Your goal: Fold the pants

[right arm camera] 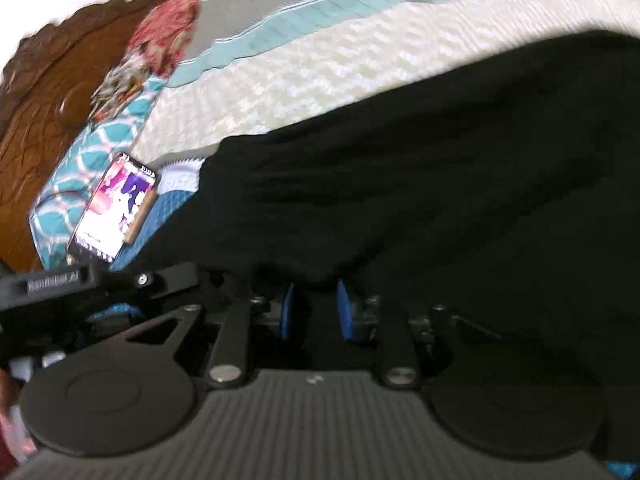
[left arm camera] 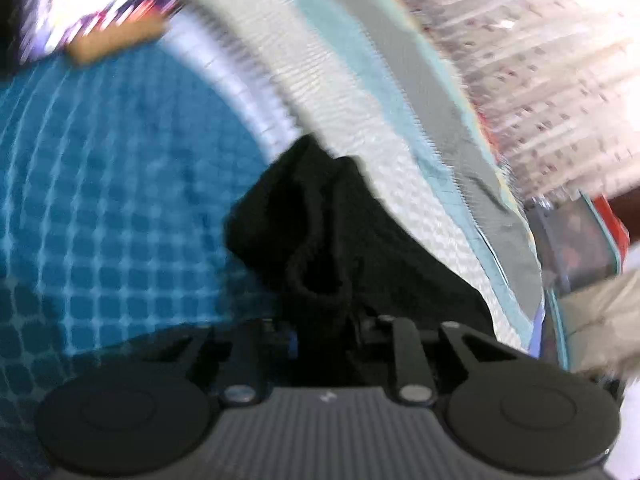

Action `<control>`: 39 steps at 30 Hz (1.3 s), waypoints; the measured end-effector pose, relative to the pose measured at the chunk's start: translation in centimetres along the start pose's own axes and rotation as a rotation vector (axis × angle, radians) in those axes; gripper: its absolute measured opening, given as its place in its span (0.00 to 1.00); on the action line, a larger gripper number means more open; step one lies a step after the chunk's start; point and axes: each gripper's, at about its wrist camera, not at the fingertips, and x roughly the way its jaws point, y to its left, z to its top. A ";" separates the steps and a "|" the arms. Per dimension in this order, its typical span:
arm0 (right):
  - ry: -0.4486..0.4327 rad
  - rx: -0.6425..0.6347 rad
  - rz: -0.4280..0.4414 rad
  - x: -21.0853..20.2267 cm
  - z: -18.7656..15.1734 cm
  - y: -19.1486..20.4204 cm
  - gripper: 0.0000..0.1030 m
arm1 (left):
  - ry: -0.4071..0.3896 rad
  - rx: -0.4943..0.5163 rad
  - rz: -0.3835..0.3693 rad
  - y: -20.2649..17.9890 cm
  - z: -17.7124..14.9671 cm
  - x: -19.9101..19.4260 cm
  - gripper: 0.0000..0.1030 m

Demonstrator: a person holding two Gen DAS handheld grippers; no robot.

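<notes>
Gripping black pants (right arm camera: 440, 168) edges, both grippers' fingers (left arm camera: 326, 332) (right arm camera: 314, 312) pinch cloth over bedspread (left arm camera: 120, 200).

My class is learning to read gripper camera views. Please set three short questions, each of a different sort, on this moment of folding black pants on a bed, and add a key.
1. True or false: the left gripper has a bunched part of the black pants between its fingers.
2. In the right wrist view, what lies to the left of the pants, near the patterned pillow? A) a phone B) a cup C) a shoe
3. Fill in: the right gripper has ____ pads on its fingers.

Key: 1 true; 2 A, the phone; 3 blue.
</notes>
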 end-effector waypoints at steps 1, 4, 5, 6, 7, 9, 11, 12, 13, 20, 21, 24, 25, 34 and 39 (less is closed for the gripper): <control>0.004 -0.009 0.004 -0.3 0.1 0.0 0.26 | -0.014 0.052 -0.006 -1.1 -0.2 -0.4 0.19; -0.002 0.046 0.053 -1.7 0.1 -1.5 0.26 | -0.051 0.212 -0.039 -4.8 -0.7 -1.3 0.19; -0.014 0.084 0.073 -2.3 0.1 -2.3 0.26 | -0.058 0.268 -0.044 -6.2 -1.0 -1.3 0.19; -0.040 0.121 0.087 -3.1 0.0 -3.2 0.26 | -0.059 0.337 -0.049 -7.8 -1.6 -1.3 0.19; -0.066 0.158 0.089 -3.7 -0.1 -4.1 0.26 | -0.056 0.389 -0.050 -9.0 -2.1 -1.0 0.19; -0.107 0.242 0.096 -5.3 -0.2 -6.2 0.26 | -0.041 0.502 -0.051 -11.5 -3.6 -0.1 0.19; -0.165 0.291 0.094 -7.4 -0.2 -8.1 0.26 | -0.014 0.604 -0.049 -13.8 -5.3 1.0 0.19; -0.201 0.307 0.086 -8.5 -0.2 -9.0 0.27 | 0.005 0.665 -0.049 -15.0 -6.6 1.8 0.19; -0.232 0.325 0.080 -9.6 -0.3 -9.7 0.27 | 0.022 0.715 -0.052 -16.1 -7.5 2.4 0.20; -0.346 0.480 0.051 -14.0 -2.5 -14.7 0.36 | 0.140 0.982 0.010 -20.8 -14.4 8.2 0.34; -0.344 0.505 0.055 -13.9 -2.9 -15.3 0.42 | 0.142 1.017 0.017 -21.1 -15.1 8.2 0.40; -0.349 0.576 0.099 -13.9 -3.5 -16.6 0.63 | 0.135 1.049 -0.024 -21.3 -15.6 6.4 0.55; -0.350 0.603 0.132 -14.1 -3.7 -17.2 0.71 | 0.139 1.038 -0.037 -21.1 -15.6 5.5 0.55; -0.248 0.517 0.172 -12.1 -1.2 -15.7 0.80 | 0.119 0.584 -0.081 -15.6 -8.0 0.1 0.54; -0.294 0.278 0.013 -13.3 -0.1 -12.2 0.23 | 0.109 0.488 -0.030 -14.6 -6.1 1.1 0.46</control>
